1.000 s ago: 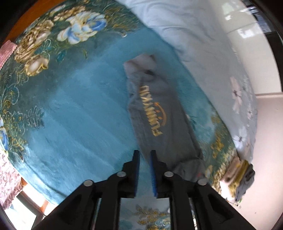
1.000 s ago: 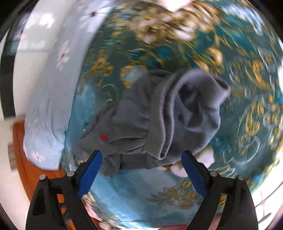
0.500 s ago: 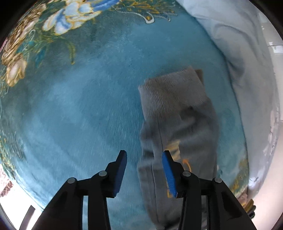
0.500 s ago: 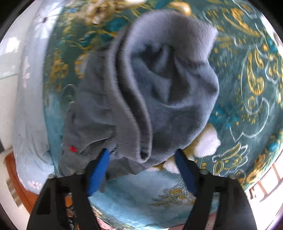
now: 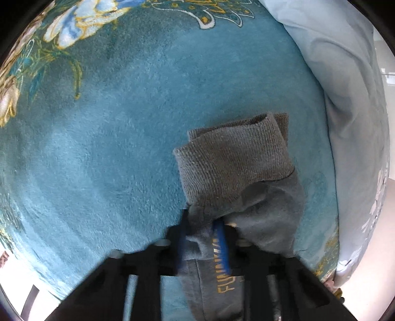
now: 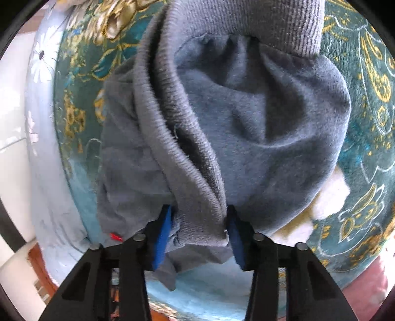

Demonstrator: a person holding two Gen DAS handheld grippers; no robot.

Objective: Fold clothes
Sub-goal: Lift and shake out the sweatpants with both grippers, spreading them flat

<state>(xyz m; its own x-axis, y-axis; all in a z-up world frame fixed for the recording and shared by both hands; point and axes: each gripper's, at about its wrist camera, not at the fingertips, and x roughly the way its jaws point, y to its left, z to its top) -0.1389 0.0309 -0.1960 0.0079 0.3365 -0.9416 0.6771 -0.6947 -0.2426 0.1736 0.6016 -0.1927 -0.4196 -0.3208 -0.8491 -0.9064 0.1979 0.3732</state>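
Cloth fills both pairs of jaws. Your left gripper (image 5: 202,237) has its 2 blue pads drawn narrow on a pinch of the grey garment (image 5: 237,177), right beside the yellow lettering (image 5: 223,274) that runs down the fabric toward the camera. Your right gripper (image 6: 197,232) stands wider, its pads set on either side of a thick roll of ribbed hem (image 6: 187,158) and touching it on both flanks, so it looks to be gripping that bunched edge; how firmly, you cannot tell from here.

Outward from the left jaws, the garment runs straight ahead and a little right, ending in a ribbed cuff (image 5: 234,158) that is doubled over on itself and lies flat on the teal blanket (image 5: 111,148). Outward from the right jaws, the fleecy inside of the garment (image 6: 259,118) opens like a pouch and a second ribbed band (image 6: 246,22) crosses the top of the view. A pale blue quilt (image 5: 345,74) lies along the bed's far side.

The relation that matters to you: the garment's long axis runs between your 2 grips, the left near the printed part and cuff, the right at the wide hem. Neither hand is nearer; each already has its end. The coming fold probably depends on keeping that axis taut and straight.
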